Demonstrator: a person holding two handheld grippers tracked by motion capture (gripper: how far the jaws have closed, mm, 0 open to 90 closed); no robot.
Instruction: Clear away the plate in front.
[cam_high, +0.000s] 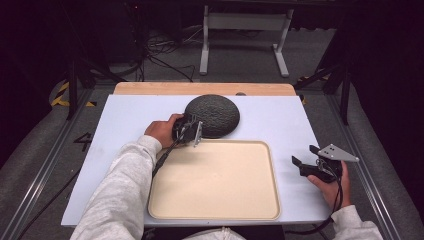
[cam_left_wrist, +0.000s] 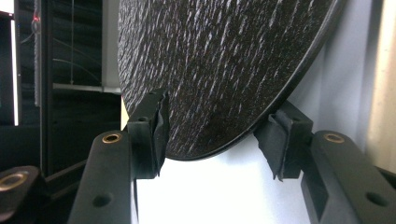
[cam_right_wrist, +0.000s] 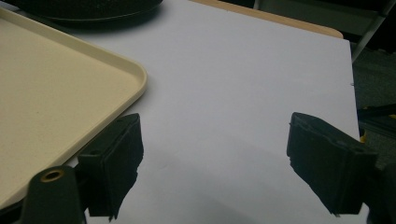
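I have the left gripper (cam_high: 196, 131) at the near-left rim of the black plate (cam_high: 212, 115), which lies upside down near the far edge of the counter (cam_high: 280, 120), about midway along it. The plate is round and domed, matte black, with a rough streaked grain that catches the light in pale flecks; its rim is a thin, smooth lip. In the left gripper view the rim sits between my fingers (cam_left_wrist: 154, 135), which stand about half open. One pad lies right against the textured face, the other is at the lip on the far side; I cannot tell whether they are pressing.

Just nearer than the plate, almost touching it, lies a cream tray (cam_high: 215, 185), rectangular with rounded corners and a low raised edge, smooth and bare. It reaches to the near edge of the counter.

My right gripper (cam_high: 305, 167) rests near the right edge of the counter, beside the tray, fingers spread wide with nothing between them.

The counter has a pale bluish-white sheet on top, with a strip of light wood showing along the far edge. Beyond it the room is dark: grey floor, trailing cables, and the white legs of a frame (cam_high: 245, 40).
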